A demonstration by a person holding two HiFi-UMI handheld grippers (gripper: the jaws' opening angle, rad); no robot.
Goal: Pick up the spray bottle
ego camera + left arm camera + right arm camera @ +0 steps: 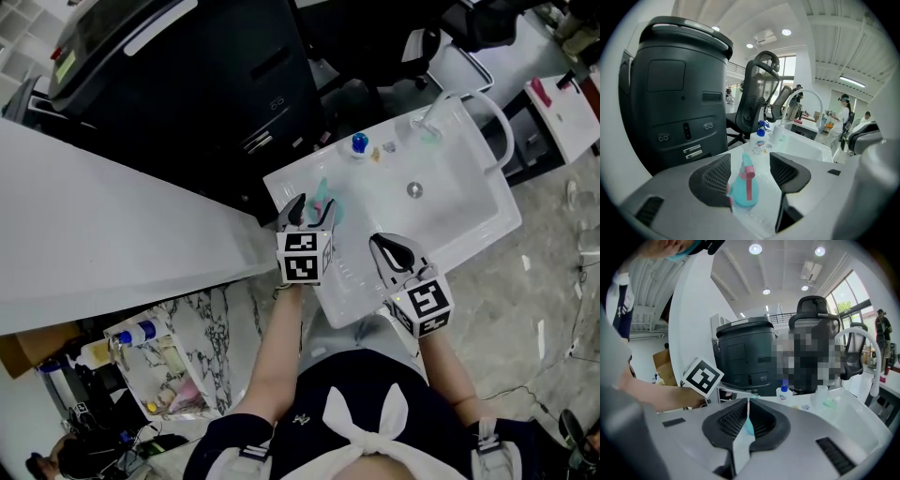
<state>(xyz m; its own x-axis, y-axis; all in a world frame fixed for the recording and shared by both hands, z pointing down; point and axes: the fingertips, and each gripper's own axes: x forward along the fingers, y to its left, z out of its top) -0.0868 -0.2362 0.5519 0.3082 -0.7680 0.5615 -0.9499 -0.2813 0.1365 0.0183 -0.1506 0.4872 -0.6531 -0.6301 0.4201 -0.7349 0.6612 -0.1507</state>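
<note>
The teal spray bottle (323, 202) with a pink trigger stands on the drainboard of the white sink unit (469, 234). My left gripper (314, 208) is open around it. In the left gripper view the spray bottle (743, 187) sits between the two pads, close against the left one, with a gap to the right one. My right gripper (382, 246) is shut and empty, hanging over the front of the drainboard to the right of the left one. In the right gripper view, the right gripper (746, 405) shows only a sliver of teal through its closed jaws.
A blue-capped soap bottle (359, 143) and small items stand at the sink's back edge, near the curved faucet (492, 112). A large black machine (187, 84) rises behind the sink. A white counter (94, 225) runs to the left. A crate of bottles (150, 366) sits on the floor.
</note>
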